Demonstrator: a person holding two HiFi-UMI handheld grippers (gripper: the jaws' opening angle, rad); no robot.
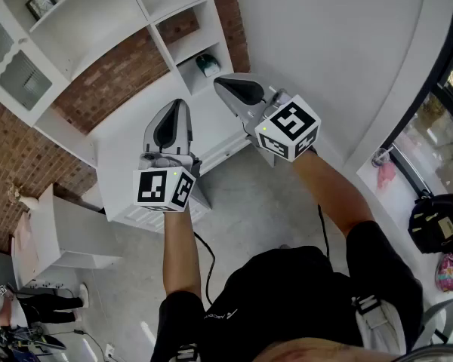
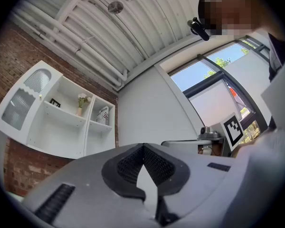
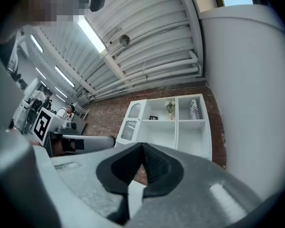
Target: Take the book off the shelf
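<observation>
A white shelf unit (image 1: 98, 21) stands against a brick wall. In its upper right compartment leans a book-like thing, white with dark stripes (image 2: 102, 114) (image 3: 194, 109); from the head view a dark green thing (image 1: 207, 65) shows in that compartment. My left gripper (image 1: 180, 105) (image 2: 143, 146) is held up in front of the unit, well short of it, its jaws shut with nothing between them. Beside it, my right gripper (image 1: 220, 84) (image 3: 142, 148) is also shut and empty, pointing toward the same shelves.
A vase of flowers (image 2: 80, 103) and a small picture frame (image 1: 41, 2) sit in the middle compartment. A glazed door (image 2: 26, 101) closes the left part. A curved white wall (image 1: 332, 44) rises on the right. A low white cabinet (image 1: 68, 232) stands at the left.
</observation>
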